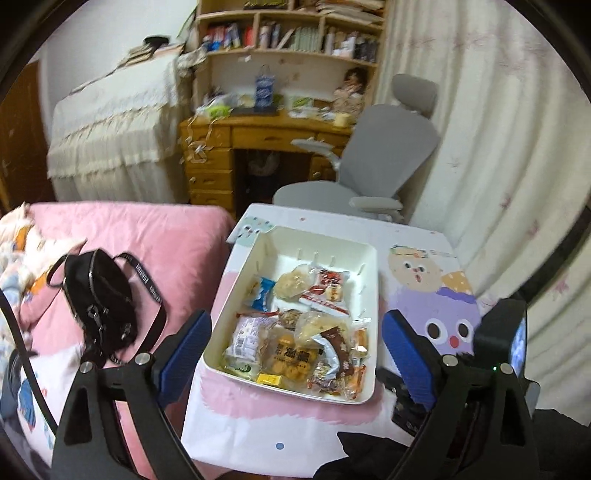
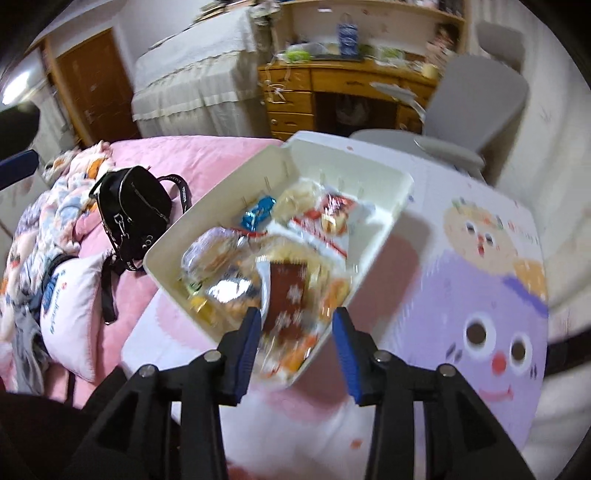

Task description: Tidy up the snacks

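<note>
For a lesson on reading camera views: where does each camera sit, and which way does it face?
Left wrist: on the left gripper, angled down at the white bin of snacks; its open blue fingers show.
Right wrist: on the right gripper, closer over the bin; open fingers, image blurred.
Shared: bin, cartoon tablecloth, black bag, grey chair.

Bedroom: pale wooden bookshelf [image 1: 291,33] above cluttered honey-wood drawer unit [image 1: 258,147]; grey high-backed office chair [image 1: 384,147] beside cream pleated curtain [image 1: 498,129]; pink quilted bed [image 1: 140,240]; brown wooden door [image 2: 96,81] at left.
</note>
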{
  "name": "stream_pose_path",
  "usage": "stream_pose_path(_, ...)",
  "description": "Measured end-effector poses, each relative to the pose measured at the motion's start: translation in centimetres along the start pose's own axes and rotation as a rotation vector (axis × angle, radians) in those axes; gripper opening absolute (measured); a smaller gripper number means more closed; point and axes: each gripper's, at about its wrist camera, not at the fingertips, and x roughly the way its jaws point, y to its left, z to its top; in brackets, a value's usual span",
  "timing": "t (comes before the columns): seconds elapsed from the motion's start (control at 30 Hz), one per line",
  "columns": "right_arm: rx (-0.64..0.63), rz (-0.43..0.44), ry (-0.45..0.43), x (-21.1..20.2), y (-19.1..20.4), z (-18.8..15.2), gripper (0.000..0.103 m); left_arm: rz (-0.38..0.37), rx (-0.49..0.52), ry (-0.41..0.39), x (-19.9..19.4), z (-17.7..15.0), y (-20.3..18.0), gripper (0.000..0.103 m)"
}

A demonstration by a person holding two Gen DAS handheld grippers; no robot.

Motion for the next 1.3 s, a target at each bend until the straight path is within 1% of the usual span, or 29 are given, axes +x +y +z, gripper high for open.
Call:
stream_pose_path(0.07,0.034,-0.003,-0.006,-1.5,0.3,-1.7,0.044,-0.01,0.006,-0.022,-0.6,-0.4,0.1,0.093)
stream_pose_path(0.13,0.055,-0.017,-0.001,-2.5,0.5,-2.9,0.044,-0.011,0.024,-0.038,-1.0,-0.7,-0.3,0.093)
stream_pose_path(0.23,0.103,-0.039,0.031,-4.0,0.2,-5.0,0.045,-0.031,0.057,-0.055,-1.4,-1.1,-1.3,0.093)
stream_pose_path(0.3,0.127,-0.05,0.026,-5.1,-0.2,-5.8,0.045,-0.035,0.075,-0.075,-2.0,-1.3,-2.2,0.093)
stream_pose_path(0.4,0.164,-0.078,-0.004,-7.5,-0.9,-6.8,0.052,-0.086,0.077,-0.088,-2.7,-1.5,-3.6,0.093)
stream_pose_path(0.43,0.174,-0.086,-0.014,-8.3,-1.2,-6.9,0.059,-0.102,0.072,-0.085,-2.7,-1.5,-4.0,0.093)
stream_pose_path(0.47,0.182,-0.093,-0.022,-9.0,-1.5,-7.0,0.07,-0.12,0.058,-0.073,-2.7,-1.5,-4.6,0.093)
stream_pose_path(0.53,0.196,-0.1,-0.03,-10.5,-2.0,-7.1,0.083,-0.13,0.054,-0.059,-2.7,-1.6,-5.6,0.093)
stream_pose_path(0.63,0.229,-0.108,-0.026,-12.9,-3.1,-7.5,0.09,-0.131,0.07,-0.051,-3.2,-2.0,-7.6,0.093)
stream_pose_path(0.67,0.246,-0.108,-0.018,-13.7,-3.5,-7.7,0.096,-0.127,0.098,-0.047,-3.4,-2.2,-8.7,0.093)
stream_pose_path(0.73,0.271,-0.11,0.002,-14.7,-4.1,-8.1,0.101,-0.13,0.14,-0.038,-3.8,-2.5,-10.1,0.095)
stream_pose_path(0.83,0.308,-0.084,0.045,-15.5,-5.0,-8.5,0.101,-0.131,0.158,-0.016,-4.4,-3.3,-11.9,0.096)
stream_pose_path(0.87,0.335,-0.054,0.052,-16.0,-5.4,-8.7,0.102,-0.137,0.156,0.005,-4.5,-3.7,-12.4,0.096)
stream_pose_path(0.93,0.343,-0.035,0.051,-16.7,-5.8,-9.0,0.102,-0.148,0.149,0.035,-4.6,-4.1,-13.0,0.096)
stream_pose_path(1.03,0.326,-0.059,0.051,-17.7,-5.7,-9.6,0.102,-0.158,0.113,0.057,-5.0,-4.7,-13.3,0.096)
stream_pose_path(1.1,0.318,-0.075,0.054,-18.3,-5.7,-9.9,0.102,-0.131,0.087,0.06,-5.3,-5.1,-13.3,0.097)
stream_pose_path(1.17,0.308,-0.104,0.037,-19.1,-5.7,-10.3,0.102,-0.101,0.064,0.066,-5.6,-5.5,-13.3,0.098)
stream_pose_path(1.2,0.308,-0.119,0.031,-19.4,-5.7,-10.4,0.102,-0.093,0.048,0.064,-5.6,-5.8,-13.0,0.101)
stream_pose_path(1.27,0.312,-0.168,0.023,-19.6,-6.1,-10.8,0.102,-0.08,0.007,0.068,-5.5,-6.3,-12.6,0.102)
stream_pose_path(1.3,0.316,-0.177,0.027,-19.5,-6.3,-11.1,0.102,-0.053,-0.008,0.083,-5.2,-6.5,-12.5,0.102)
